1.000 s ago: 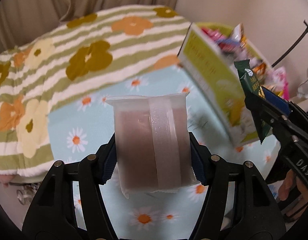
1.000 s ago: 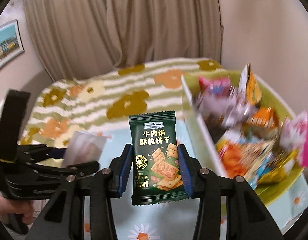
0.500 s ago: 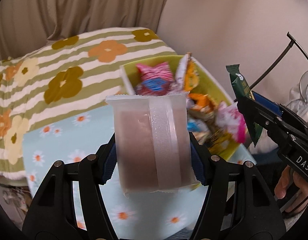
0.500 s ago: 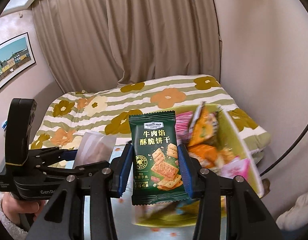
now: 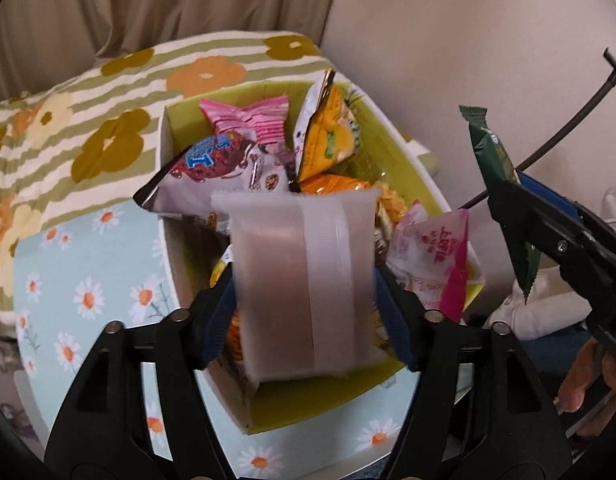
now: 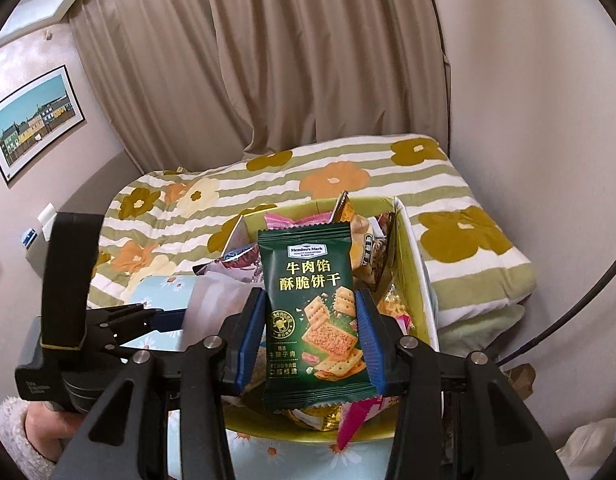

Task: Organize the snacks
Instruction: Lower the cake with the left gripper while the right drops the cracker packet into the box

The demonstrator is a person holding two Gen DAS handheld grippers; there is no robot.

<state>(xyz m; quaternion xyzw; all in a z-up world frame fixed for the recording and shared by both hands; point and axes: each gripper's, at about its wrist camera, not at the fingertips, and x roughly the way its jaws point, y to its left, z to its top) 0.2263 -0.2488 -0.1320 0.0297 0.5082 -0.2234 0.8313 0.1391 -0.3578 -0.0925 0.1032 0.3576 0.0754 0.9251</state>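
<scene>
My left gripper [image 5: 304, 320] hangs over the green snack box [image 5: 166, 168], which is full of several bright packets. A translucent packet with a brownish filling [image 5: 300, 280] stands blurred between its jaws. The jaws are opening and the blue pads [image 5: 216, 320] no longer seem to press on it. In the right wrist view my right gripper [image 6: 310, 340] is shut on a dark green cracker packet [image 6: 312, 312], held upright above the near end of the box [image 6: 412, 248]. The left gripper [image 6: 148, 320] and its packet [image 6: 216, 300] are just to its left.
The box stands on a table with a light blue daisy cloth [image 5: 88, 300]. A bed with a green striped flower blanket [image 6: 448, 200] lies behind, then curtains and a wall. A thin black curved rod [image 5: 548, 152] rises at the right, white cloth [image 5: 548, 312] below it.
Both grippers have swung from the bare cloth to over the box with their packets. The left jaws have widened slightly and its packet now shows blurred.
</scene>
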